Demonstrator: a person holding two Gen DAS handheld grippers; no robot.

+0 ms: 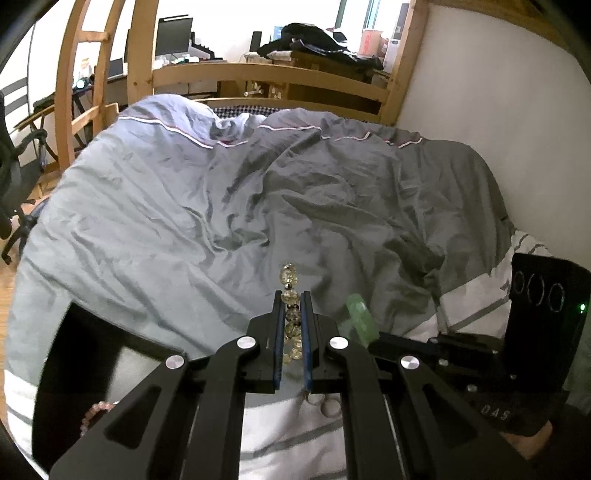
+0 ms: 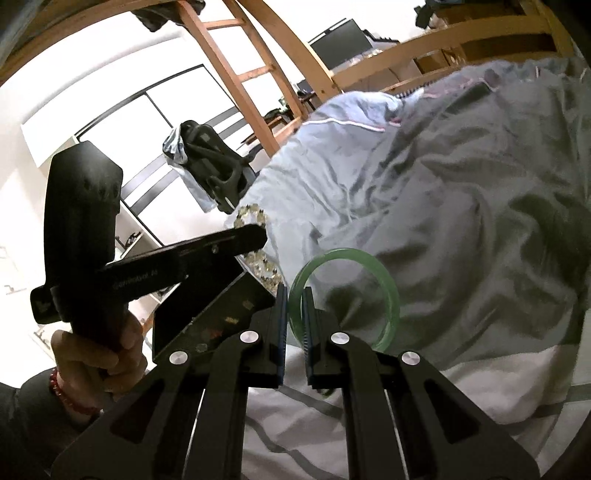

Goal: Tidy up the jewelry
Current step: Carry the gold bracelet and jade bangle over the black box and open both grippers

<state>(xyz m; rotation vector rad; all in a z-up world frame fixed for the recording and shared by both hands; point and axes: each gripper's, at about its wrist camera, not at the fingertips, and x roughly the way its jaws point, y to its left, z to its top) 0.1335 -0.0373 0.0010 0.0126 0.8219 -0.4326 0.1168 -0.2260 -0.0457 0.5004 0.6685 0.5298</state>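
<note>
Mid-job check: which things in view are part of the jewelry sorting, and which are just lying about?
Job:
- beaded bracelet, in the left gripper
- green bangle, in the right gripper
- small rings on the white sheet

Lying about:
- grey duvet
- office chair
- monitor

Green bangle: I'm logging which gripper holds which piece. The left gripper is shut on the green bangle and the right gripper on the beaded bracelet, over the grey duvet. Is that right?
The sides are swapped. The right wrist view shows the right gripper shut on the green bangle; the left wrist view shows the left gripper shut on the beaded bracelet, over the grey duvet.
</note>
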